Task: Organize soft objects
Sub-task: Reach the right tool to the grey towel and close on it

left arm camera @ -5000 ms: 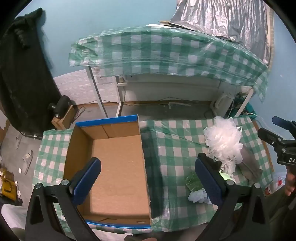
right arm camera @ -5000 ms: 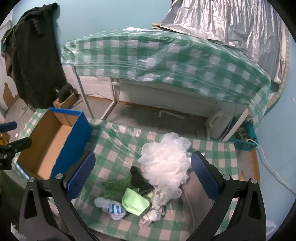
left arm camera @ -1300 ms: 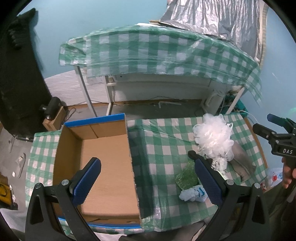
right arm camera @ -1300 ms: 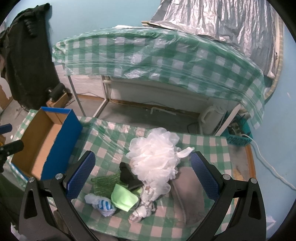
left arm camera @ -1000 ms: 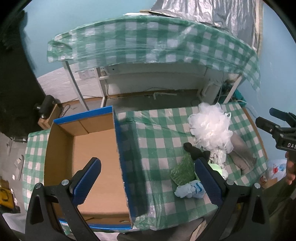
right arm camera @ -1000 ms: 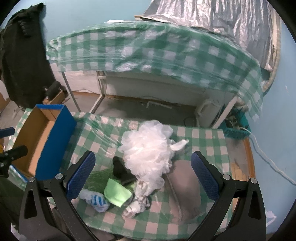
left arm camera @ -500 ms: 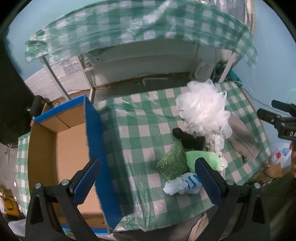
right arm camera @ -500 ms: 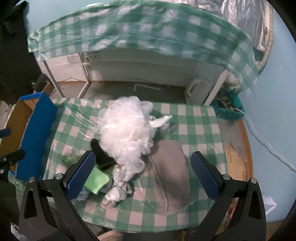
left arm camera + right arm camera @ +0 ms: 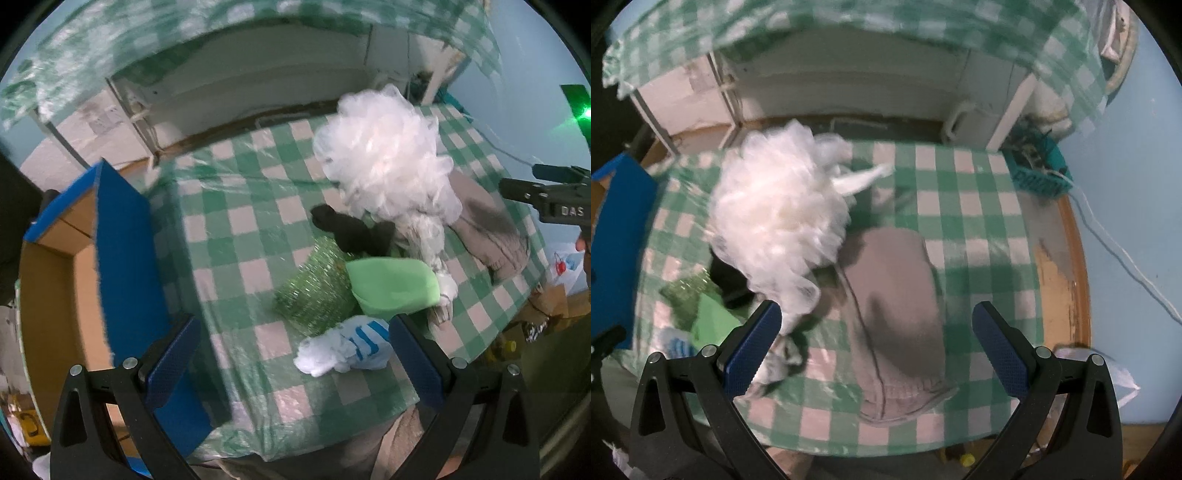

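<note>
A heap of soft things lies on the green-checked table (image 9: 240,221): a white bath pouf (image 9: 384,155) (image 9: 779,206), a black sock (image 9: 351,230), a glittery green scrubber (image 9: 314,291), a light green sponge cloth (image 9: 391,284), a white-and-blue rolled cloth (image 9: 347,350) and a grey folded cloth (image 9: 491,229) (image 9: 897,302). My left gripper (image 9: 295,362) hovers open above the rolled cloth. My right gripper (image 9: 877,343) hangs open over the grey cloth, and it also shows at the right edge of the left wrist view. An open cardboard box with blue sides (image 9: 118,258) stands at the left.
Behind the table stands a second, taller table under a green-checked cover (image 9: 849,26), with metal legs (image 9: 727,92). A teal basket (image 9: 1038,177) and white cable (image 9: 1108,240) lie on the floor at the right. A cardboard box and bag (image 9: 561,266) sit beyond the table's right edge.
Both grippers have swung right and lower toward the heap. The box has slid to the left edge of both views; the grey cloth now fills the right gripper's gap. Both stay open.
</note>
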Available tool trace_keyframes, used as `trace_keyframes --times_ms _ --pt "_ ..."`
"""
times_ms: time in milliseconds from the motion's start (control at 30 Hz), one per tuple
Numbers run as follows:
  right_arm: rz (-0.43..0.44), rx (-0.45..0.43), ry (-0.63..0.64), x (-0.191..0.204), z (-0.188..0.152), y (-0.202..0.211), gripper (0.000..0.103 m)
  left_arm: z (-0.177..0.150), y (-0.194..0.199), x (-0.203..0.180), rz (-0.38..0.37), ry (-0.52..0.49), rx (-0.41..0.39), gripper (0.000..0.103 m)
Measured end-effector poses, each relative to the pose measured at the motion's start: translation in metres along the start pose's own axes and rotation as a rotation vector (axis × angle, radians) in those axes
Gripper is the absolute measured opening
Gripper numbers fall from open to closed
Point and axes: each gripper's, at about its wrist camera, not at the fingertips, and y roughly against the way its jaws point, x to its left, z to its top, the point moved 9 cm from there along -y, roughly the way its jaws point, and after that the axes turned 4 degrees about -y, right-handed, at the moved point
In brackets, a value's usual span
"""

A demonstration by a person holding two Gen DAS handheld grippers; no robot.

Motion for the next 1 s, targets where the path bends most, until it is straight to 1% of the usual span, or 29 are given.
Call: trace_keyframes --times_ms 133,200,267,367,533,667,767,900,1000 --pt "-0.025 0.046 0.014 -0.007 -0.008 -0.019 0.102 -0.009 -0.018 -0.009 -0.022 -0.009 0.053 0.102" --pt "-0.036 0.068 0.01 -0.012 -0.011 -0.028 0.102 -0.012 -0.025 -0.013 -0.047 -0.002 0.076 0.102" --pt "-0.036 0.088 0.0 -0.015 -0.014 -0.036 0.102 -0.015 -0.031 -0.017 -0.073 0.01 0.09 0.102" --pt "-0.024 0.121 -0.021 -0.019 -0.019 -0.047 0.102 -0.018 -0.036 -0.023 -0.088 0.017 0.101 0.102" --pt "-0.018 0.158 -0.037 -0.022 -0.027 -0.063 0.102 -0.022 -0.044 -0.03 -0.079 -0.005 0.115 0.102" --pt "-0.045 0.191 -0.041 -0.028 -0.033 -0.075 0.102 -0.023 -0.048 -0.032 -0.089 0.005 0.124 0.102" --pt "-0.049 0.216 -0.044 -0.031 -0.039 -0.082 0.102 -0.026 -0.053 -0.034 -0.096 0.011 0.137 0.102" --pt "-0.069 0.258 -0.024 -0.031 -0.048 -0.092 0.102 -0.032 -0.058 -0.036 -0.093 0.002 0.157 0.102" --pt "-0.067 0.275 -0.024 -0.031 -0.051 -0.099 0.102 -0.034 -0.06 -0.042 -0.095 -0.008 0.162 0.102"
